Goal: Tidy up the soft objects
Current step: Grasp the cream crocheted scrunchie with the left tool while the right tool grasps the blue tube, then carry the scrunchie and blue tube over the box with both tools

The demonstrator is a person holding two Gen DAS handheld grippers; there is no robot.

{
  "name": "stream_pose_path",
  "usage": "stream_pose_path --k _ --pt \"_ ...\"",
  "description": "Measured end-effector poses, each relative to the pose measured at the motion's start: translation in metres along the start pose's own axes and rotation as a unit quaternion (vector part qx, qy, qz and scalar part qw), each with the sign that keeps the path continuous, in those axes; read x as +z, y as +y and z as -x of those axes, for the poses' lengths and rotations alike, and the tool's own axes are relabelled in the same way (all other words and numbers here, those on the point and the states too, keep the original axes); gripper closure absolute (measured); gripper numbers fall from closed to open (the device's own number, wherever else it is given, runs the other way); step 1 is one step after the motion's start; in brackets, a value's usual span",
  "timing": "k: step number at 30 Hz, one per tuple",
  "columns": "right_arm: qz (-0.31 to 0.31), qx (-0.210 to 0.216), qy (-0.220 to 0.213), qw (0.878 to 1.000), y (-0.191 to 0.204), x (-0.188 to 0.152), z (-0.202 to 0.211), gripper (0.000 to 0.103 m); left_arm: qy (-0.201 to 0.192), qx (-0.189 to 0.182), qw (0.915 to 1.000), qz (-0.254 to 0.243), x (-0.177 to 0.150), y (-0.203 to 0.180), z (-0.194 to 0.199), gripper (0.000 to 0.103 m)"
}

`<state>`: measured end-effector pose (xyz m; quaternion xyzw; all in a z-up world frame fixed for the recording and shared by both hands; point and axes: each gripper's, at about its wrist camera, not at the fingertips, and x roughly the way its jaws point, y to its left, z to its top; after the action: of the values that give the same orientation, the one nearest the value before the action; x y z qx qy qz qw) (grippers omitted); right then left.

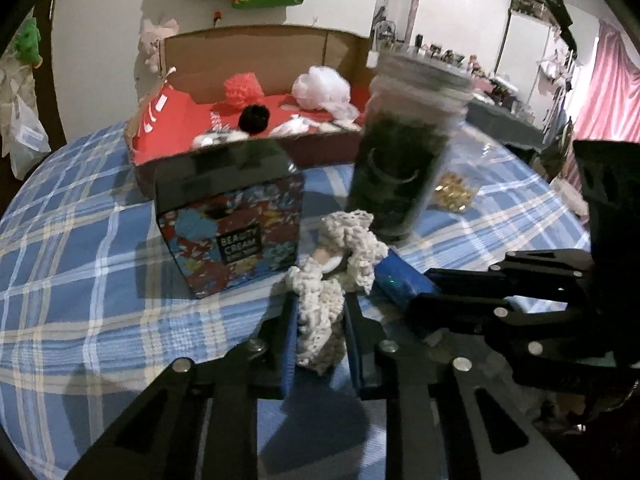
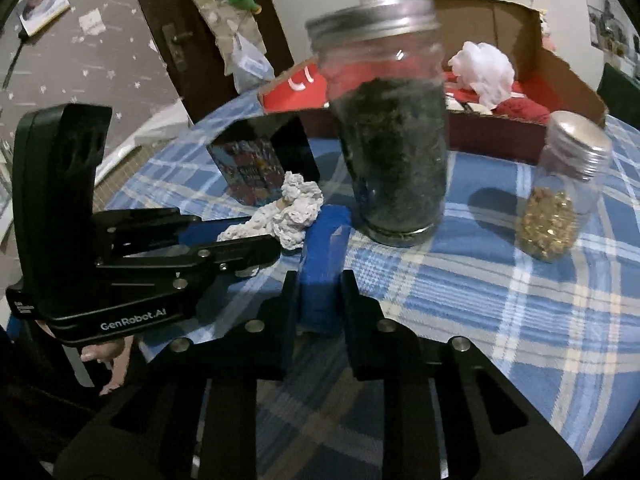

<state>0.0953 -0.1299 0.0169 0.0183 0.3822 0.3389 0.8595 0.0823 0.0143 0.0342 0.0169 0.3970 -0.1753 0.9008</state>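
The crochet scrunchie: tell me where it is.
The crochet scrunchie is pinched in the left gripper, just above the plaid tablecloth, between the Beauty Cream box and the tall jar.

The cardboard box sits behind the cream box, with the jar to its right.

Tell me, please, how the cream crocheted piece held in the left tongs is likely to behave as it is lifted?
The crocheted piece will probably flop: it already bunches and droops out of the left tongs, which are shut on it. Its open, lacy knit suggests that it is light and unlikely to slip. A loose loop might snag the tall jar close behind it.
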Motion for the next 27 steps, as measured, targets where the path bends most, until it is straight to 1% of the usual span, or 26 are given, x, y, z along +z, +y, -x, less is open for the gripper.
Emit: stream_pose_path --k 3,7,10,18,27 --pt "-0.009 -0.004 -0.015 1.0 -0.003 -0.003 0.016 0.084 -0.016 -0.007 0.9998 -0.006 0.001 -0.008 0.013 0.081" --pt "-0.016 -0.012 -0.032 0.999 -0.004 -0.005 0.033 0.084 -0.028 -0.013 0.9995 -0.01 0.005 -0.016 0.021 0.081" --pt "-0.024 -0.014 -0.034 0.999 -0.008 -0.007 0.038 0.084 -0.03 -0.016 0.9994 -0.009 0.005 -0.019 0.023 0.081" --pt "-0.027 -0.034 -0.039 0.998 -0.017 -0.01 0.051 0.084 -0.031 -0.009 0.9995 -0.002 0.008 -0.018 0.028 0.081" --pt "-0.02 -0.072 -0.049 0.996 -0.021 -0.004 0.067 0.084 -0.038 0.018 0.9991 -0.004 0.02 -0.009 0.044 0.081"
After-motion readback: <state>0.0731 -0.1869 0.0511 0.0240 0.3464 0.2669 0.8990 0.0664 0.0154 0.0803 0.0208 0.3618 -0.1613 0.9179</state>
